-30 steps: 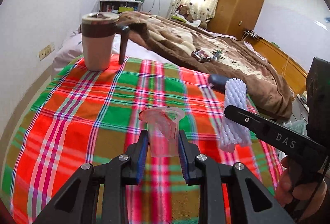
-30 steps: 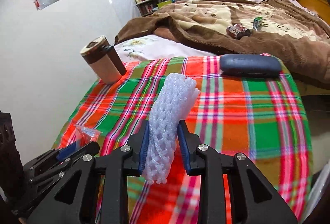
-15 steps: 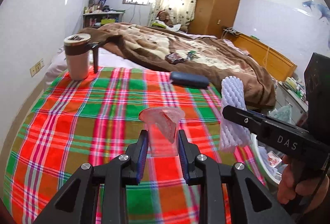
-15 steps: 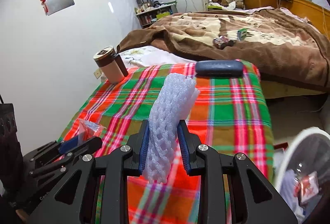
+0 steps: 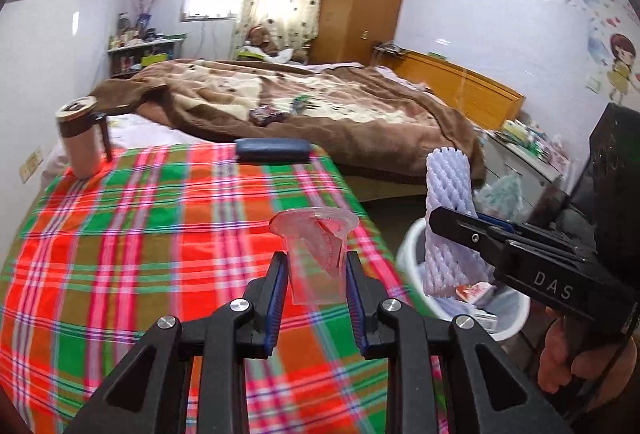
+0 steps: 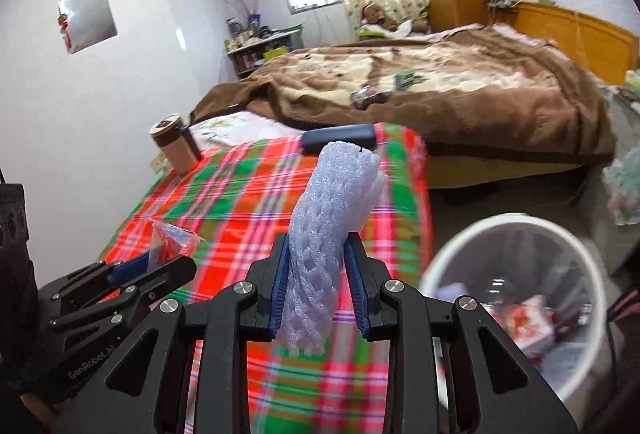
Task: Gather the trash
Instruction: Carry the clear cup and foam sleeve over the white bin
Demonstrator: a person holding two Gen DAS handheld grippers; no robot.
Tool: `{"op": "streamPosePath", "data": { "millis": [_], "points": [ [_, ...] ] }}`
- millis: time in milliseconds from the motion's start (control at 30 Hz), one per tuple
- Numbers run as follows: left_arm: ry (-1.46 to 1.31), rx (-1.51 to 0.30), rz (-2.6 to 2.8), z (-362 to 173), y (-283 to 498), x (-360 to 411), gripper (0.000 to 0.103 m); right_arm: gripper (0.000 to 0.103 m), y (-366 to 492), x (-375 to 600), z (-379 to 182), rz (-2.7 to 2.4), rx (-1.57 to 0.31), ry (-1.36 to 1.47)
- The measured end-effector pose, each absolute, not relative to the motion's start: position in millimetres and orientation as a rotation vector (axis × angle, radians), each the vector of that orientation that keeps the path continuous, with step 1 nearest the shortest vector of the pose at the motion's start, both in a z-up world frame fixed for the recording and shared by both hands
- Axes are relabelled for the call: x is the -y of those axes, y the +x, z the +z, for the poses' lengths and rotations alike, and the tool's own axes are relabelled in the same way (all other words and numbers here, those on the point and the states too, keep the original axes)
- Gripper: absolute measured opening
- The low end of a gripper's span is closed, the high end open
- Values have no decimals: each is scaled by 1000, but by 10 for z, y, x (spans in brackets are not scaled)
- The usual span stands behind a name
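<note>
A clear plastic cup (image 5: 316, 254) stuffed with a red wrapper is clamped in the left hand-held gripper (image 5: 316, 298) above the plaid tabletop (image 5: 140, 234). A white foam fruit net (image 6: 328, 234) is pinched by the right hand-held gripper (image 6: 316, 294). Both should be carried fully over the white trash bin (image 6: 516, 230) before release.

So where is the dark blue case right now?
The dark blue case lies at the far edge of the plaid tablecloth, next to the bed, right of the brown-banded mug in both views.

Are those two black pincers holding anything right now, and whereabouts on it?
Yes. The left tool clamps a clear plastic cup by its lower sides; the right tool grips a white foam net sleeve around its lower half.
</note>
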State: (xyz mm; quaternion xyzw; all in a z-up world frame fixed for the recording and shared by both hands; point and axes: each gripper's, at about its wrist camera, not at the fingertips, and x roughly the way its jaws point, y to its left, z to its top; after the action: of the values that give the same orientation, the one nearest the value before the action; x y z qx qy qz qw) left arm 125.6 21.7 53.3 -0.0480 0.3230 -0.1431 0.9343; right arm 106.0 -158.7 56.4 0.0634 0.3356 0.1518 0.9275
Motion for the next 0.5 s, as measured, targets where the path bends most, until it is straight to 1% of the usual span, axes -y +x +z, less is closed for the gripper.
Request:
{"op": "streamPosePath", "data": {
  "millis": [500],
  "points": [
    [-8, -687, -478, 465, 1239, 881, 29, 29, 899, 2397, 435, 106, -706, 163]
  ]
}}
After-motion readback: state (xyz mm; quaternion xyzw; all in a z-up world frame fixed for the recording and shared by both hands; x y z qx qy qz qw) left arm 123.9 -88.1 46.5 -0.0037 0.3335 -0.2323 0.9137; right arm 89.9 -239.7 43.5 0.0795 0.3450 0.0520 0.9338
